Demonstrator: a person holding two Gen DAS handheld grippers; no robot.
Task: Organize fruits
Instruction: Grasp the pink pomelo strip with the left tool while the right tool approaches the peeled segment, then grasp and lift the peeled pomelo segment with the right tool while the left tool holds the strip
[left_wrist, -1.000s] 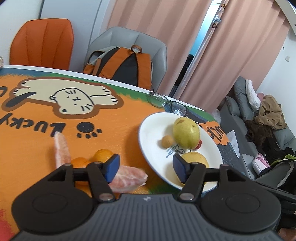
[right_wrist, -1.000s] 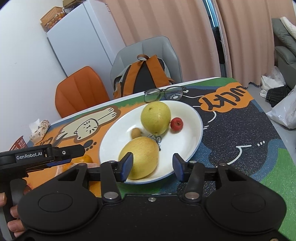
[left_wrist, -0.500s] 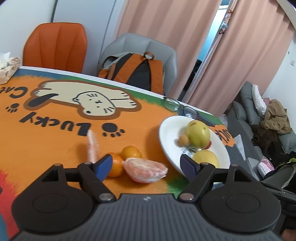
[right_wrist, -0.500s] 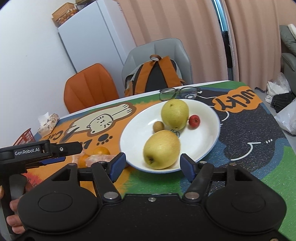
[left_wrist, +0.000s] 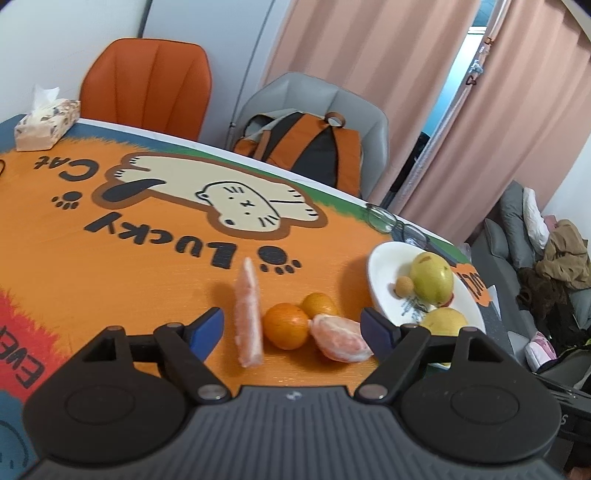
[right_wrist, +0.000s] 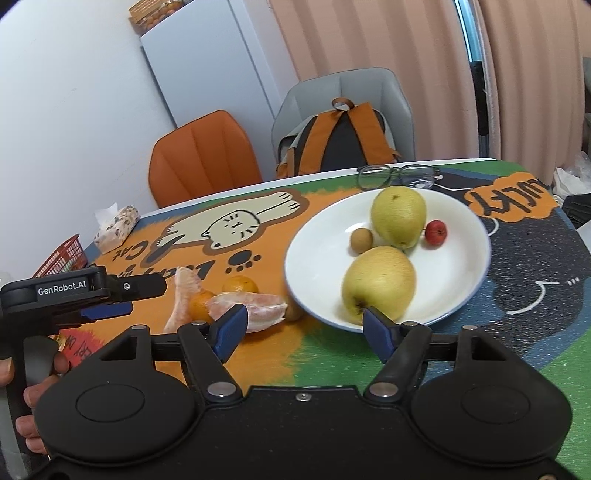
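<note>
A white plate (right_wrist: 321, 251) (left_wrist: 380, 273) holds two yellow pears (right_wrist: 398, 216) (right_wrist: 378, 282), a small brown longan (right_wrist: 361, 240) and a small red fruit (right_wrist: 436, 230). Left of it, two mandarins (left_wrist: 286, 325) (left_wrist: 319, 303) and two peeled pomelo segments (left_wrist: 248, 314) (left_wrist: 340, 338) lie on the cat-print table cover. Another small brown fruit (right_wrist: 293, 312) lies at the plate's near-left rim. My left gripper (left_wrist: 291, 325) (right_wrist: 140, 295) hangs open above and short of the loose fruit, holding nothing. My right gripper (right_wrist: 303, 326) is short of the plate, its jaws opening and empty.
Eyeglasses (right_wrist: 399, 175) lie behind the plate. A tissue box (left_wrist: 46, 123) and a red basket (right_wrist: 61, 256) stand at the far left. An orange chair (left_wrist: 147, 81) and a grey chair with a backpack (left_wrist: 306, 147) stand behind the table. A hand (right_wrist: 33, 406) holds the left gripper.
Both grippers have pulled back from the plate and opened wider. The left view has swung left, so the mandarins and pomelo segments now lie between its fingers.
</note>
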